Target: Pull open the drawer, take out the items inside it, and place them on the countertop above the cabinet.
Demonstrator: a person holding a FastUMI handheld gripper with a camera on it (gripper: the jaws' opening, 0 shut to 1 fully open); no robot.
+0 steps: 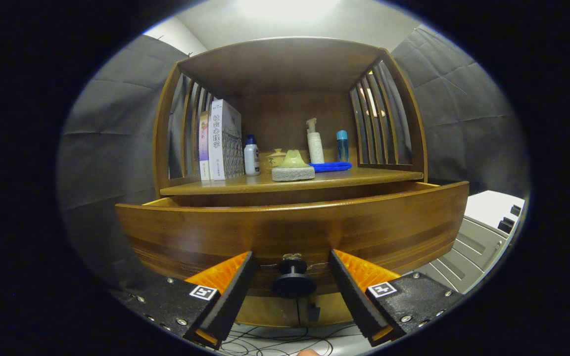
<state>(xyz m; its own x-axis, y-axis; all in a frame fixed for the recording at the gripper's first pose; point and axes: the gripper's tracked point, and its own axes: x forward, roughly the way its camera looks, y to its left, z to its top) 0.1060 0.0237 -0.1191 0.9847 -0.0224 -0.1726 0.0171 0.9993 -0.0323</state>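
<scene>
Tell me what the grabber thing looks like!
The gripper has two fingers with flat black pads. Their outer sides are bright orange and ridged. Behind them sit black blocks dotted with small silver screws, and each block has a little white square sticker with a black pattern on it.

counted on the desk (245, 186): two books (220, 141), three bottles (251, 155), one green-topped grey sponge (293, 168), one folded blue cloth (331, 166), one small lidded pot (276, 159). below, one drawer (295, 227) with one black knob (293, 282), flanked by two spread fingers (230, 291) of one pair of tongs (292, 269).
</scene>
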